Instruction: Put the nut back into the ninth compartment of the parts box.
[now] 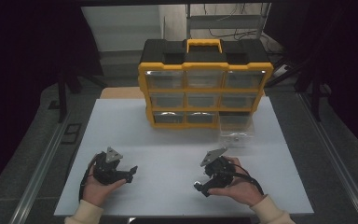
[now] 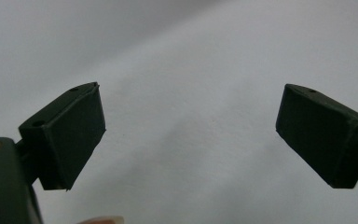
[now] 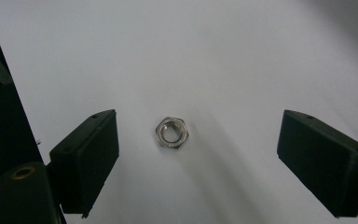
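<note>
Hex nut [image 3: 172, 132] lies flat on the white surface [image 1: 168, 154], between the wide-apart jaws of the right hand-held gripper [image 3: 193, 163] but nearer the left one. I'd centre it first, then come straight down and pinch across two opposite flats so it doesn't skid or flip. Left hand-held gripper [image 2: 191, 135] hangs released over bare surface, well short of the yellow drawer organizer [image 1: 205, 84].

Dim room, dark all round the edges in the high view, with the white table [image 1: 177, 154] catching the light. In the gripper views the close black jaws blur; the nut [image 3: 172, 132] sits fairly sharp, throwing a soft shadow down-right.
</note>
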